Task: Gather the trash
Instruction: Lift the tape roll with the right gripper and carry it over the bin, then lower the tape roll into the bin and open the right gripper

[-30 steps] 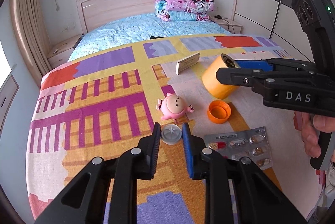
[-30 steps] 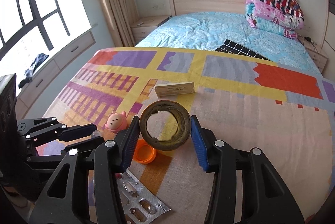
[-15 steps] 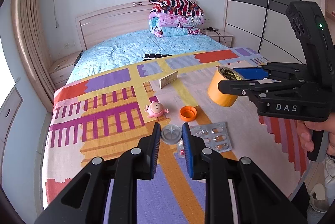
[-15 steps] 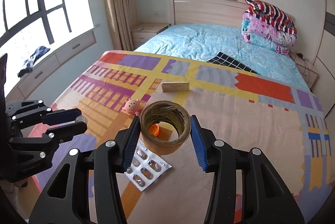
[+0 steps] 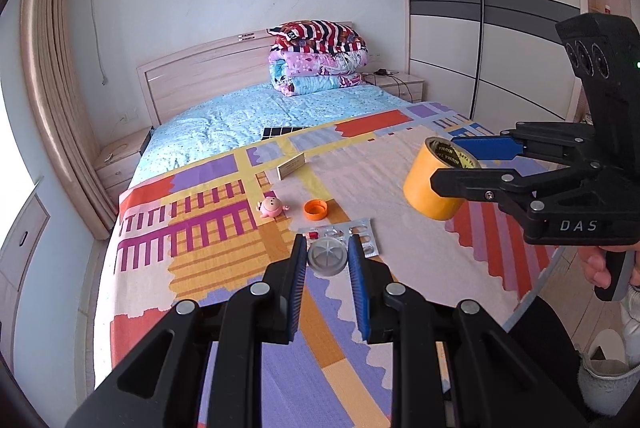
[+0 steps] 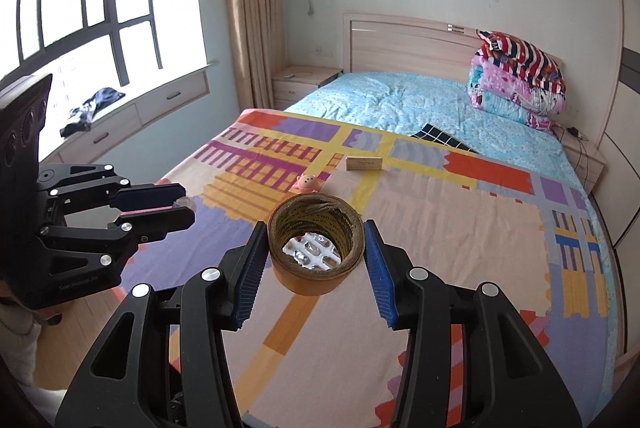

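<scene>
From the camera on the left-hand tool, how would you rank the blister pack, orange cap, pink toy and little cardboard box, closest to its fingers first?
1. Blister pack, on the bedspread just behind the left gripper's fingers.
2. Orange cap, a little farther up the bed.
3. Pink toy, left of the cap, about level with it, so nearly a tie.
4. Cardboard box, farthest, toward the headboard.

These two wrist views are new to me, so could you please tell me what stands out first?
The right gripper holds a yellow tape roll in the air above the patterned blanket. The left gripper grips a small clear lid. On the blanket below lie a blister pack, an orange cap, a pink toy and a small box.
</scene>
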Demonstrator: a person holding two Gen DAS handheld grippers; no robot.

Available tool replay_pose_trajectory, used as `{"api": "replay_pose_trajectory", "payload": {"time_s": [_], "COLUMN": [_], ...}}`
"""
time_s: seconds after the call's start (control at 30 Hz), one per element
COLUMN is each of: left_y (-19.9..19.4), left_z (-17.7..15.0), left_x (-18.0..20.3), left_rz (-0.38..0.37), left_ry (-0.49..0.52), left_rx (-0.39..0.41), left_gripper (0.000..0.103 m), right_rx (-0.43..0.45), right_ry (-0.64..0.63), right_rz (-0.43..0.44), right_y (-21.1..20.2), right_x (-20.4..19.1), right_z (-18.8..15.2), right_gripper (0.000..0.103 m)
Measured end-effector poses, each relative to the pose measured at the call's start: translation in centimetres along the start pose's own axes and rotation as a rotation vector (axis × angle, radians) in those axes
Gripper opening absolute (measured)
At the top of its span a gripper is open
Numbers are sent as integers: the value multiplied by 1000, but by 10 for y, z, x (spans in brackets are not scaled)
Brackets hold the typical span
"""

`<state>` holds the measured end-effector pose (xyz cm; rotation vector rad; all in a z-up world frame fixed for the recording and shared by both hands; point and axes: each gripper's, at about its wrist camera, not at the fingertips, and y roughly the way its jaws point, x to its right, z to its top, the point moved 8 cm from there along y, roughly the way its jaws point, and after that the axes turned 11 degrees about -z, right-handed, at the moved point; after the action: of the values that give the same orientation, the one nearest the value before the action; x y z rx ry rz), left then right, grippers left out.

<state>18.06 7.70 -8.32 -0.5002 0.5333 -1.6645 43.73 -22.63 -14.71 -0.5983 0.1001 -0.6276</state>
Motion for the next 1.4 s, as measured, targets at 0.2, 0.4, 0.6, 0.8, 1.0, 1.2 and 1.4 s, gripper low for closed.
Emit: {"api": "replay_pose_trajectory", "payload": {"time_s": [0.2, 0.4, 0.6, 0.8, 1.0, 1.2, 1.4], "left_y": [-21, -31, -15, 2, 17, 45, 71], "left_z": [-23, -49, -83, -123, -161, -204, -231], "left_x": [29, 62, 84, 102, 120, 123, 120], "left_rz": [-29, -69, -97, -138, -188, -215, -232], "left_ry": [3, 7, 8, 0, 14, -54, -107], "left_rx": [11, -1, -78, -158, -239, -336, -406], "left_gripper": [21, 21, 21, 21, 21, 21, 21], "right_rx": [30, 4, -42, -117, -211, -329, -416], "right_ry": [-26, -68, -83, -72, -89, -100, -96], "right_rz": [10, 39, 57, 89, 116, 126, 145], "right_y": [-40, -61, -68, -65, -55, -33, -12], "right_x": [-9, -23, -38, -44, -53, -59, -61], "right_z": [-21, -57, -97, -138, -182, -228, -256], "right_gripper": [47, 47, 47, 47, 47, 47, 47]}}
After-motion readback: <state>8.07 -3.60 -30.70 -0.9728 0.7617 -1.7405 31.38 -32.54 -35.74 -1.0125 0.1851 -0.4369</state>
